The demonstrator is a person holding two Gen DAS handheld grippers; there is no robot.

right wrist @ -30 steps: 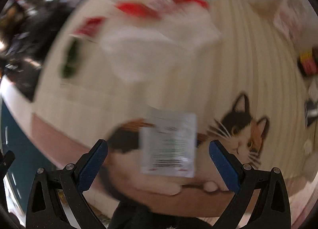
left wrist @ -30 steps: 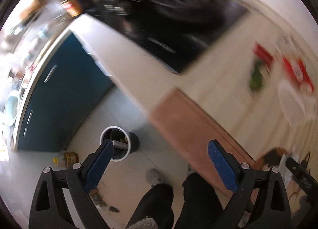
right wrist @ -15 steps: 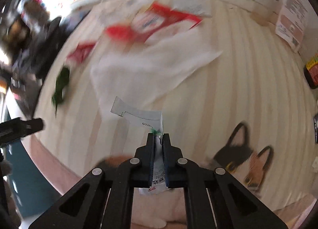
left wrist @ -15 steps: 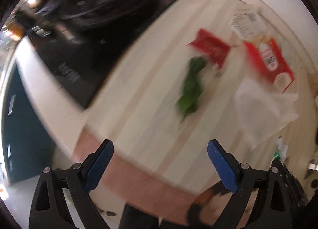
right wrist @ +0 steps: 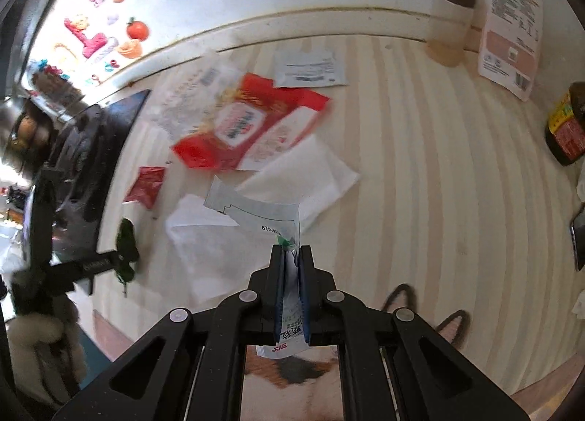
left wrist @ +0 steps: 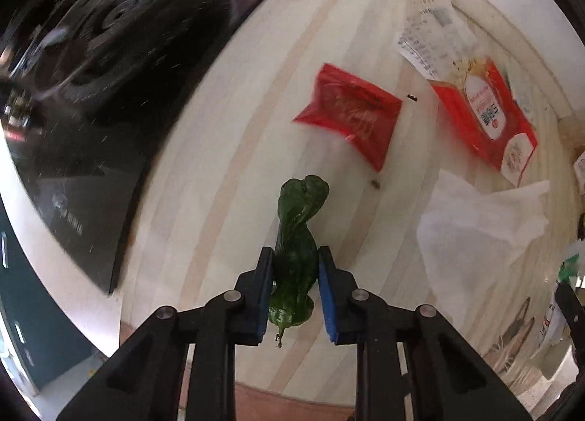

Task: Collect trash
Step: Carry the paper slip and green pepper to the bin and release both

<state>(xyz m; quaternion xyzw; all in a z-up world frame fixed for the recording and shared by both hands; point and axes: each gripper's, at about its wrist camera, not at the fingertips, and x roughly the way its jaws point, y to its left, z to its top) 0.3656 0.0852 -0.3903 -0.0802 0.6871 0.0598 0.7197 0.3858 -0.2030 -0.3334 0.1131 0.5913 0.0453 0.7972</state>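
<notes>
My left gripper [left wrist: 295,256] is shut on a wilted green pepper [left wrist: 298,234] that lies on the pale striped counter [left wrist: 219,172]. The pepper also shows in the right wrist view [right wrist: 126,238], with the left gripper's black body on it. My right gripper [right wrist: 291,251] is shut on a white printed sachet wrapper [right wrist: 263,212] and holds it above the counter. Other trash lies on the counter: a small red packet [left wrist: 351,114], a red wet-wipes pack [left wrist: 482,114], a white tissue [left wrist: 471,227] and a printed clear wrapper [left wrist: 427,33].
A black stove top [left wrist: 109,66] is at the left. A jar with a brown lid [right wrist: 451,19], a paper label [right wrist: 510,33] and a dark sauce jar [right wrist: 566,125] stand along the back and right. A cat-print mat [right wrist: 292,373] lies at the front edge.
My left gripper moved in over the counter and shut on the green pepper. My right gripper shut on the sachet wrapper earlier and has lifted it, holding it upright.
</notes>
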